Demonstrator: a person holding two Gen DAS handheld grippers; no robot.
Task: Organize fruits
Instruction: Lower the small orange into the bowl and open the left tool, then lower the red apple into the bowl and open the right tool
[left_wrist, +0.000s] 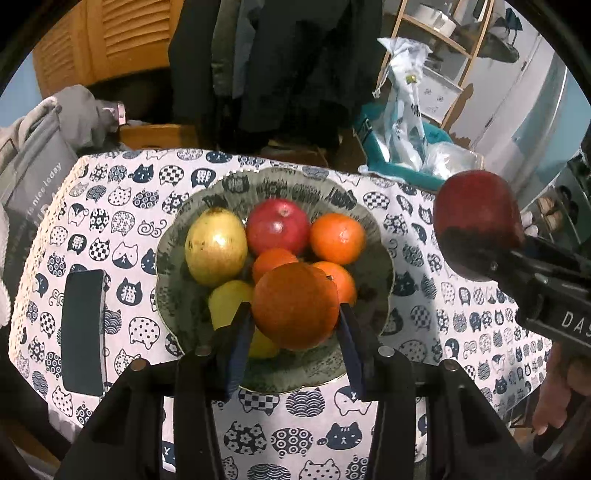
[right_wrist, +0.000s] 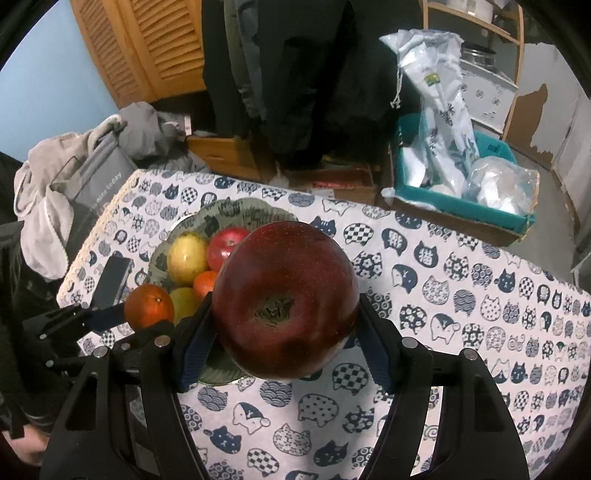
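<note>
Holding a big dark red apple (right_wrist: 286, 299) squeezed between the right tongs (right_wrist: 284, 332), up over the cat cloth (right_wrist: 443, 302), just right of the bowl (left_wrist: 384, 258). Holding an orange (left_wrist: 295, 305) pinched in the left tongs (left_wrist: 293, 325), right above the bowl's fruit pile. Probably best lowering each slowly into a free gap, letting go gently, not bumping the pear (left_wrist: 216, 245)
</note>
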